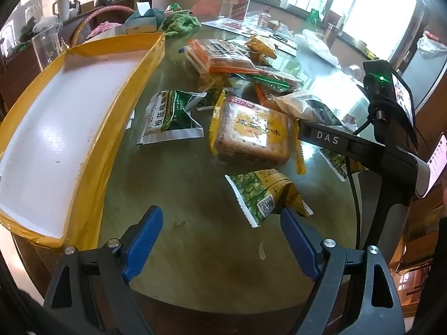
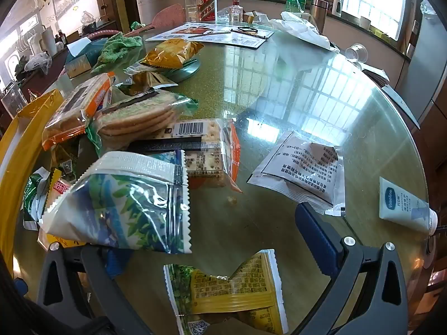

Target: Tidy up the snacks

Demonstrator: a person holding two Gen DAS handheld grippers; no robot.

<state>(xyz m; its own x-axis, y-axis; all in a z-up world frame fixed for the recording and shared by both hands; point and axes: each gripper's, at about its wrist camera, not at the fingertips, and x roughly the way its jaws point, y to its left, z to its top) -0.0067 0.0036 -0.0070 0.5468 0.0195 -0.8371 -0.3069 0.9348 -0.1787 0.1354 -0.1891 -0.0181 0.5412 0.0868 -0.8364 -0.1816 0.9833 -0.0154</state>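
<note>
Snack packets lie scattered on a round glass table. In the left wrist view my left gripper [image 1: 220, 223] is open and empty above the table, near a small green-and-yellow pea packet [image 1: 265, 192]. Beyond lie a yellow cracker pack [image 1: 254, 134] and a green-and-white sachet [image 1: 170, 117]. A yellow-rimmed white tray [image 1: 64, 128] stands at the left. In the right wrist view my right gripper [image 2: 212, 240] is open; a blue-and-green leaf-print packet [image 2: 120, 203] rests on its left finger, not clamped. A yellow-green packet [image 2: 229, 290] lies below it.
A pile of biscuit packs [image 2: 134, 117] sits by the tray. A white sachet [image 2: 304, 173] and a Vaseline tube [image 2: 402, 206] lie at the right. Bottles [image 2: 206, 4], a green cloth [image 2: 117, 47] and papers [image 2: 223, 35] stand at the far side. The right gripper's body [image 1: 363, 145] shows at right.
</note>
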